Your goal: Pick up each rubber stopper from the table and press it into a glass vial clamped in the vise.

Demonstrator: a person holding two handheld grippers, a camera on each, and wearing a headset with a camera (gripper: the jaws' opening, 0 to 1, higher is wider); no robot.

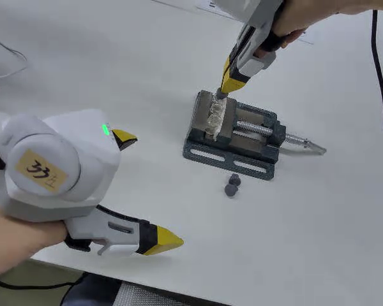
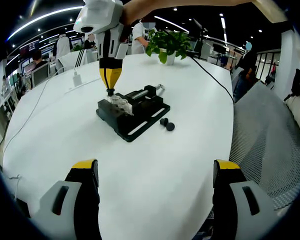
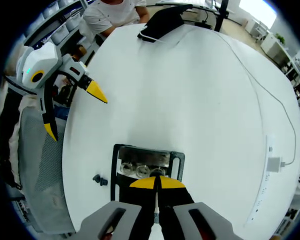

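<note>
A dark metal vise (image 1: 207, 155) stands mid-table with glass vials (image 1: 215, 115) clamped in a row between its jaws. My right gripper (image 1: 225, 88) comes down from above, shut on a dark rubber stopper (image 1: 221, 95) at the mouth of the far-end vial. In the right gripper view the shut jaws (image 3: 157, 182) cover that vial, and other vials (image 3: 135, 170) show beside them. Two loose grey stoppers (image 1: 232, 185) lie on the table just in front of the vise. My left gripper (image 1: 147, 188) hovers open and holds nothing, near the table's front edge, well left of the vise (image 2: 132, 107).
A black cable (image 1: 380, 76) runs down the table's right side. A potted plant (image 2: 167, 45) stands at the far edge. A white charger with its cord (image 3: 274, 162) and a black item (image 3: 162, 22) lie farther off. A mesh chair (image 2: 270, 140) is beside the table.
</note>
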